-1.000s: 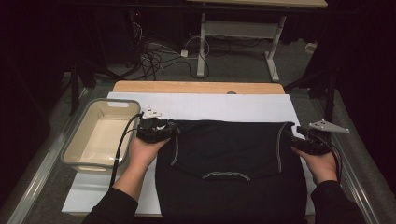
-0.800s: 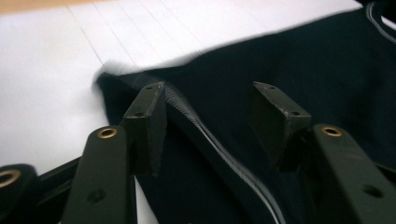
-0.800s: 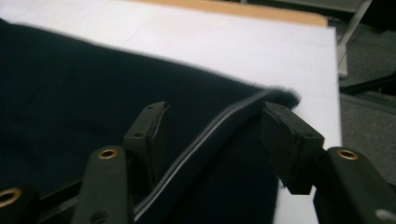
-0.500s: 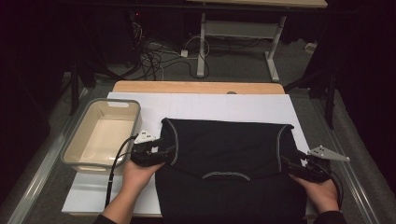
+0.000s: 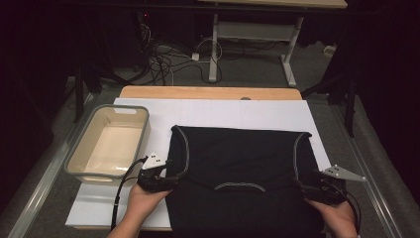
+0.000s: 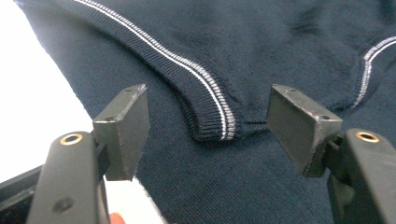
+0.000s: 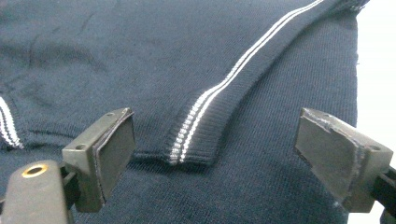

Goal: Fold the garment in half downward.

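Note:
A dark navy knit garment point(image 5: 237, 173) with white-striped ribbed trim lies folded on the white board point(image 5: 223, 111). At its left edge my left gripper point(image 5: 171, 181) stands open; its jaws have just been opening. In the left gripper view the ribbed cuff end point(image 6: 212, 126) lies flat between my left gripper's point(image 6: 208, 128) spread pads, untouched. By the cloth's right edge my right gripper point(image 5: 308, 188) is open too, jaws just widened. The right gripper view shows my right gripper point(image 7: 212, 149) astride the other striped cuff end point(image 7: 191, 140), the pads clear of it.
A beige plastic tub point(image 5: 109, 144) stands empty at the left of the board. A wooden strip point(image 5: 210, 92) runs along the table's far edge. Beyond it, cables point(image 5: 163, 54) and a desk frame point(image 5: 247, 34) sit on the floor.
Both hands have drawn back toward the near edge, folding the garment's upper part down over itself. Both grippers have let go of the cuffs, which now lie flat.

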A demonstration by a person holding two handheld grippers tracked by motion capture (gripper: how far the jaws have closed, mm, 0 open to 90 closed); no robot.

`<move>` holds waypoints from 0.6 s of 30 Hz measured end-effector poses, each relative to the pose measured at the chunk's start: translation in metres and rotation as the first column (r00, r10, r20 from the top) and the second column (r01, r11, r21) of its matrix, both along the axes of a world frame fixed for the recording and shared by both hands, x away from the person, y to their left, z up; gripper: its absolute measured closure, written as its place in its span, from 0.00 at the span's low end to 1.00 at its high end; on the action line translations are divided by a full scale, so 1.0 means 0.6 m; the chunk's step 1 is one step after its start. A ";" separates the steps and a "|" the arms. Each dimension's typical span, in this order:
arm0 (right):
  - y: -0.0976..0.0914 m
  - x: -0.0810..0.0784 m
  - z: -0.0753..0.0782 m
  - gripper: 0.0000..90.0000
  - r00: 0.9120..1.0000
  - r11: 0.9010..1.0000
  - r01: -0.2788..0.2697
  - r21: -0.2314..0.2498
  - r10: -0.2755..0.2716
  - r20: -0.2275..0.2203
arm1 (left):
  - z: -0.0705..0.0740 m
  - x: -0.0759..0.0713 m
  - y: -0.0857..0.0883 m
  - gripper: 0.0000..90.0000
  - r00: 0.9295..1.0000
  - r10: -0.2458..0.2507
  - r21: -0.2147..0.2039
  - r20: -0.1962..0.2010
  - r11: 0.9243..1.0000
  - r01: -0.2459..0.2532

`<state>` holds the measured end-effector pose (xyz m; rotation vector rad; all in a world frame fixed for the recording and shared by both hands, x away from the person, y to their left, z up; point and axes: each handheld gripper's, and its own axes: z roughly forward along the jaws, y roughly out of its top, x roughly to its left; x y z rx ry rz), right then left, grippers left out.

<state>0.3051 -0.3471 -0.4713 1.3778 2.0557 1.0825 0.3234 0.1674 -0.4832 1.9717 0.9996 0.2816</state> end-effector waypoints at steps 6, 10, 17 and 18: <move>0.000 0.000 -0.005 0.18 1.000 1.000 -0.015 0.003 0.015 -0.010 | 0.001 -0.001 -0.003 0.23 1.000 0.003 -0.004 0.007 1.000 -0.003; -0.004 -0.001 -0.006 0.25 1.000 1.000 -0.013 0.027 0.013 -0.005 | -0.003 -0.001 -0.008 0.25 1.000 0.003 0.025 -0.002 1.000 -0.003; 0.000 0.000 -0.008 0.40 1.000 1.000 -0.011 0.003 0.011 -0.015 | -0.016 0.004 -0.021 0.34 1.000 -0.015 0.091 -0.021 0.996 0.017; 0.000 0.001 -0.009 0.41 1.000 1.000 -0.011 0.001 0.011 -0.019 | -0.016 0.005 -0.023 0.37 0.999 -0.021 0.094 -0.023 0.995 0.024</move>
